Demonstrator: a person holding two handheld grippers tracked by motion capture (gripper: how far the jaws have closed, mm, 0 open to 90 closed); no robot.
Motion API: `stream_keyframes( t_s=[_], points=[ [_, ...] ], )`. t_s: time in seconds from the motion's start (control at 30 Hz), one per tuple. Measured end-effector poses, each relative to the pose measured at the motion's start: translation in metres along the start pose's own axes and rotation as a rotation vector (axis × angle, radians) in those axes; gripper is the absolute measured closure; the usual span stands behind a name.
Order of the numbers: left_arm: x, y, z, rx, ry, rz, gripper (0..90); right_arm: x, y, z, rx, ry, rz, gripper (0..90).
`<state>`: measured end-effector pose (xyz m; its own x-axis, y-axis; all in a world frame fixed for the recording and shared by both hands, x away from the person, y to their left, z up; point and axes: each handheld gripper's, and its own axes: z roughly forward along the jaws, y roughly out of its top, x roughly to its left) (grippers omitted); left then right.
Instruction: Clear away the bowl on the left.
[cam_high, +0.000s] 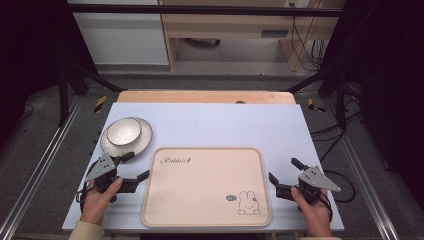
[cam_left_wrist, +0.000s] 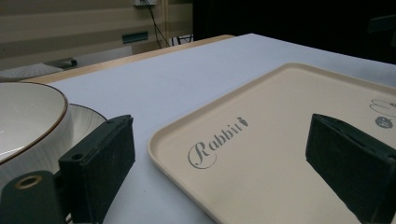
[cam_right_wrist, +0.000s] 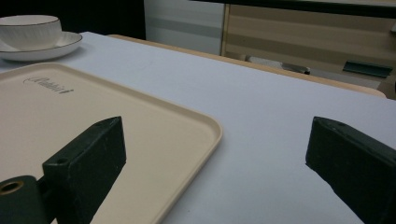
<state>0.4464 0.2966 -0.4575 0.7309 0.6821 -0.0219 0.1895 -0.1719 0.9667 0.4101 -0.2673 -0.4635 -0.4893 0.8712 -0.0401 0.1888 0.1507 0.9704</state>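
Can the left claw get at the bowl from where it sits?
Probably yes. The left claw is open and empty beside the bowl, which sits on a plate at the table's left. Nothing lies between them; the tray is off to the side.

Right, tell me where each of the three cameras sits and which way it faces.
High view: above the person's side, looking forward and down on the table; both hands, left hand-held gripper and right hand-held gripper show.
Left gripper view: low by the tray's left edge, facing across it, bowl on its saucer at left; own open jaws show.
Right gripper view: low at the tray's right edge, facing across toward the bowl; own open jaws show.
All three share tray, bowl and saucer.
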Motion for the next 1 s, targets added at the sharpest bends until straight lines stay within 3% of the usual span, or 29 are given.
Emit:
stream_keyframes(
  t_s=[0.23, 0.43, 0.77, 1.0],
  points=[
    [0.010, 0.011, -0.002, 0.012, 0.071, 0.012, 7.4, 0.001, 0.001, 0.001, 0.007, -0.005, -0.001, 5.2],
    [0.020, 0.021, -0.001, 0.022, 0.087, 0.010, 7.4, 0.002, 0.002, 0.002, 0.006, 0.001, -0.005, 5.2],
    [0.051, 0.042, 0.008, 0.084, 0.163, 0.018, 7.4, 0.004, 0.003, 0.002, 0.009, 0.006, -0.005, 5.1],
    [0.070, 0.050, 0.009, 0.093, 0.220, 0.008, 7.4, 0.003, 0.003, 0.003, 0.010, 0.006, -0.007, 5.2]
  ],
)
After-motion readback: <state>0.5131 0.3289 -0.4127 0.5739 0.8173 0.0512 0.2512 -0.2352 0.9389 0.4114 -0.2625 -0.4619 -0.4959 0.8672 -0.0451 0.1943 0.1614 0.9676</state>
